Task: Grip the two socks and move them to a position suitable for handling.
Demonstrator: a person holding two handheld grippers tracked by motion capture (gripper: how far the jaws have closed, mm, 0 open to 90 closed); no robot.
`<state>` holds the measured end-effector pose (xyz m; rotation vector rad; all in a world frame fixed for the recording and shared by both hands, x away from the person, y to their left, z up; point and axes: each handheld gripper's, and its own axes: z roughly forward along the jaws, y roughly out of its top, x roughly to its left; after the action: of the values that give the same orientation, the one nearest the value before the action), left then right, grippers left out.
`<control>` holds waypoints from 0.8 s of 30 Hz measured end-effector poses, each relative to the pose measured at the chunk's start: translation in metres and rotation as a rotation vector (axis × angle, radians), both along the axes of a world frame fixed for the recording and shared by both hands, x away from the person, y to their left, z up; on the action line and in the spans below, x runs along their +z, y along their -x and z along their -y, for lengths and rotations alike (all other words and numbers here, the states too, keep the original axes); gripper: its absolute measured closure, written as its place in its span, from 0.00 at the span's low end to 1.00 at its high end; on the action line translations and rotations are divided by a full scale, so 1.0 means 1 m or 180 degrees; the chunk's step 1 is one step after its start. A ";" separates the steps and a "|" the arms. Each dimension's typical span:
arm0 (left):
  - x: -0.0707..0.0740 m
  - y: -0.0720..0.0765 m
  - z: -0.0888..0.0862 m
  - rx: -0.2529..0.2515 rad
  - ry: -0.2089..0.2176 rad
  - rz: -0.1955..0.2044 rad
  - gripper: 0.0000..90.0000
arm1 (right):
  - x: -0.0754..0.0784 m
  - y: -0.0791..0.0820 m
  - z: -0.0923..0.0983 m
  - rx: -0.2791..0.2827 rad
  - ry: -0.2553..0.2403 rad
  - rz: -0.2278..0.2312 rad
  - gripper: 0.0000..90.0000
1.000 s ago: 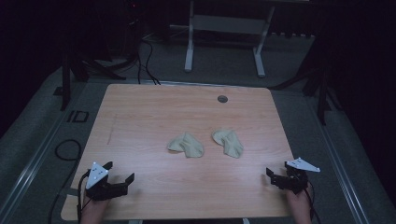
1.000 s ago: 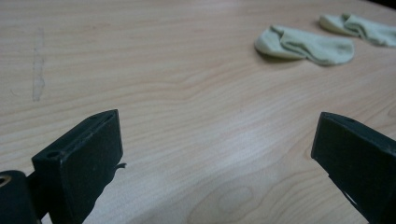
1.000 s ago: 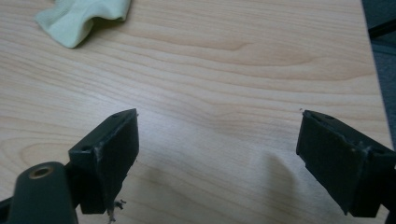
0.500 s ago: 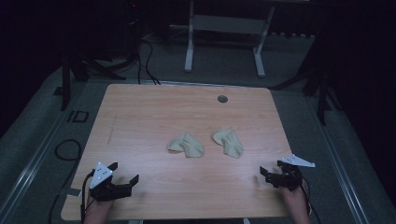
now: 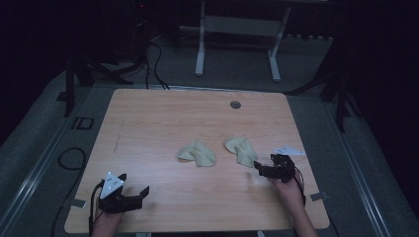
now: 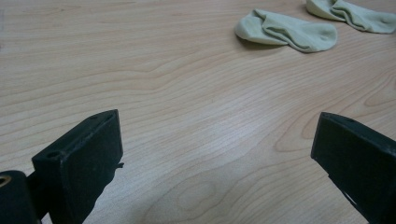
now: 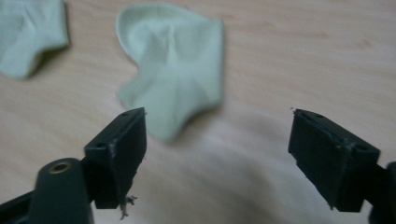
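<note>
Nearest me, at the front left corner of the table [image 5: 148, 118], I have my left gripper [image 5: 132, 196] resting low over bare wood, its jaws spread wide with nothing between them; in the left gripper view both socks lie well ahead of it, toward the upper right. My right gripper [image 5: 262, 170] sits further in on the right side, just beside the near end of the right sock [image 5: 241, 150], with my hand [image 5: 287, 190] behind it. In the right gripper view its jaws stand apart, having just been closing a little, and nothing is caught between them: the left jaw's tip comes up right at the lower edge of that sock [image 7: 175, 74], which lies flat on the wood just ahead, slightly blurred. A little past that, around the middle of the table, the left sock [image 5: 197, 153] lies crumpled and flat, near its partner but not touching it. Both are pale yellow-green. Toward the far edge there is a small round hole [image 5: 235, 104] in the tabletop, and beyond the table a pale metal frame [image 5: 237, 29] stands on the dark floor
</note>
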<state>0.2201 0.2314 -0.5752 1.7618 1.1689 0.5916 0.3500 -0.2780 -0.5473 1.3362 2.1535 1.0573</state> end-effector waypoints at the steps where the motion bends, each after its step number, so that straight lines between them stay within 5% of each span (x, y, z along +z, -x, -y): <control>1: 0.000 0.000 0.000 -0.0003 -0.0015 0.0015 0.02 | 0.000 -0.004 -0.004 -0.0002 -0.0003 -0.0003 0.22; 10: -0.001 -0.001 -0.003 0.0007 0.0016 -0.0001 0.02 | 0.003 -0.040 -0.041 0.0046 0.0055 -0.0090 0.26; 16: -0.003 -0.002 -0.001 -0.0017 -0.0078 0.0014 0.02 | 0.005 -0.062 -0.061 -0.0028 0.0087 -0.0099 0.28; 24: -0.003 -0.002 -0.003 -0.0031 -0.0025 0.0008 0.02 | -0.012 -0.073 -0.082 -0.0020 0.0299 -0.0199 0.32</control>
<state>0.2219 0.2344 -0.5781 1.7720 1.1572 0.5934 0.4229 -0.1963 -0.5589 1.3486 2.2137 0.9111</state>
